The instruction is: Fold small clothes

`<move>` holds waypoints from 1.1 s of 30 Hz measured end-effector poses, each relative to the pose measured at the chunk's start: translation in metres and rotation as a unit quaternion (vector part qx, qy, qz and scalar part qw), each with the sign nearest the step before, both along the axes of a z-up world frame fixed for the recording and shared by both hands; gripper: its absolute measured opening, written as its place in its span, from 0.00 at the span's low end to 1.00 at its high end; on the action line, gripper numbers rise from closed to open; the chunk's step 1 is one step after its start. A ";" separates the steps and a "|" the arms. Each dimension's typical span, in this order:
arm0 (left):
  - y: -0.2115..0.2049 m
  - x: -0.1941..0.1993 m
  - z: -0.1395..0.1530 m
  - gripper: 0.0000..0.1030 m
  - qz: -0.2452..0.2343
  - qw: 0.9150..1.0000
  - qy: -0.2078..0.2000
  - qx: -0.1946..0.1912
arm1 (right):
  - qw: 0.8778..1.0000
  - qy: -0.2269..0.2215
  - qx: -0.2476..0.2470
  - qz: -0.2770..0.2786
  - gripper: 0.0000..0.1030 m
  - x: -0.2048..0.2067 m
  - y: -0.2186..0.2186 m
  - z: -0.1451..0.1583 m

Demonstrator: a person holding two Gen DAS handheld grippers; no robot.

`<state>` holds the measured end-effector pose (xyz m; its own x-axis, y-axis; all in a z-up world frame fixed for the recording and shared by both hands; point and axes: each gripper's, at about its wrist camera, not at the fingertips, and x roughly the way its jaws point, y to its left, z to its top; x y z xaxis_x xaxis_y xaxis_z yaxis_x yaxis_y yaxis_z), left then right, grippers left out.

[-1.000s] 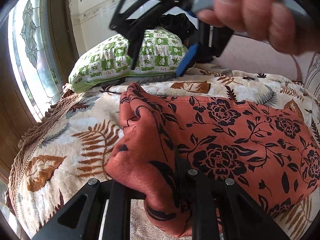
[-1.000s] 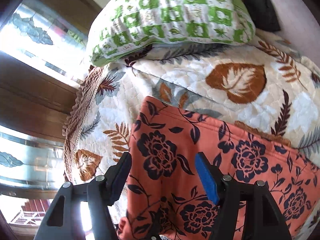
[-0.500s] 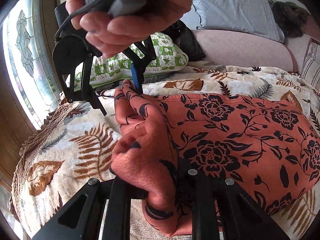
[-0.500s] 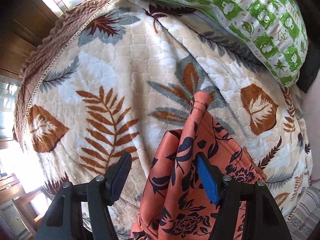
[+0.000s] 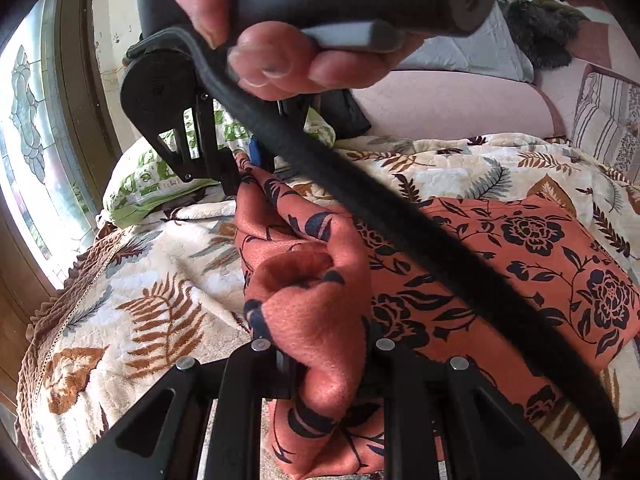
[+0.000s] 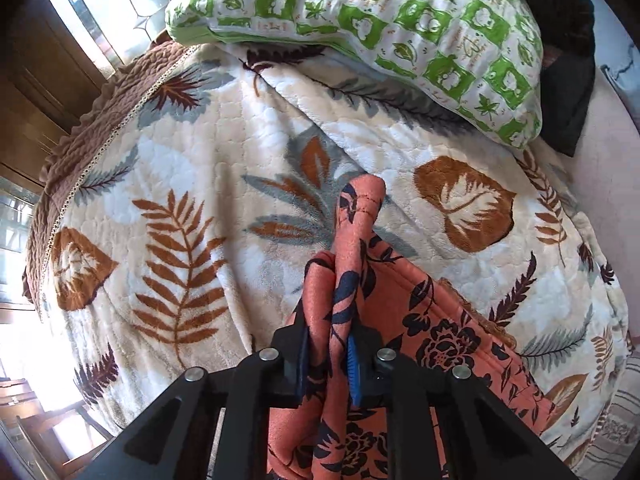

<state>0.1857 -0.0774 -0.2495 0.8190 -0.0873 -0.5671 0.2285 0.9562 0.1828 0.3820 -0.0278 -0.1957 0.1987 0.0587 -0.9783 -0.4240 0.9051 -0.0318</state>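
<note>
Where it lies on the bed, the garment (image 5: 500, 264) is an orange-red cloth printed with dark flowers, spread over the right half of the blanket (image 5: 132, 320) in the left wrist view, with its near left edge bunched up into a thick fold. That fold rises between the black fingers of the left gripper (image 5: 320, 364), whose jaws are closed in tight on it, cloth bulging out above and hanging below them.

A far corner of the same garment (image 6: 404, 360) is pinched in the right gripper (image 6: 328, 364): in the right wrist view its blue pads (image 6: 354, 372) press a narrow upright pleat from both sides, almost shut, and the hemmed tip of the pleat stands up past the fingertips (stitching shows along the hem). Between the two grips, the edge runs as a raised, crumpled ridge, while the rest lies flat on the blanket.

In the left wrist view, the right gripper (image 5: 244, 168) shows at the far end of that ridge, held by a hand (image 5: 280, 52) close to the lens, with a black cable (image 5: 400, 220) sweeping diagonally across the picture.

The blanket is cream, quilted, patterned with brown and grey leaves, and edged in brown. A green-and-white checked pillow (image 6: 400, 24) lies at its far end, and a stained-glass window (image 5: 28, 128) stands to the left.
</note>
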 end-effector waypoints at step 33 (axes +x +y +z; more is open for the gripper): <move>-0.219 -0.048 0.008 0.18 -0.258 0.963 0.019 -0.075 | 0.953 -0.048 0.179 -0.238 0.14 -0.072 -0.390 -0.041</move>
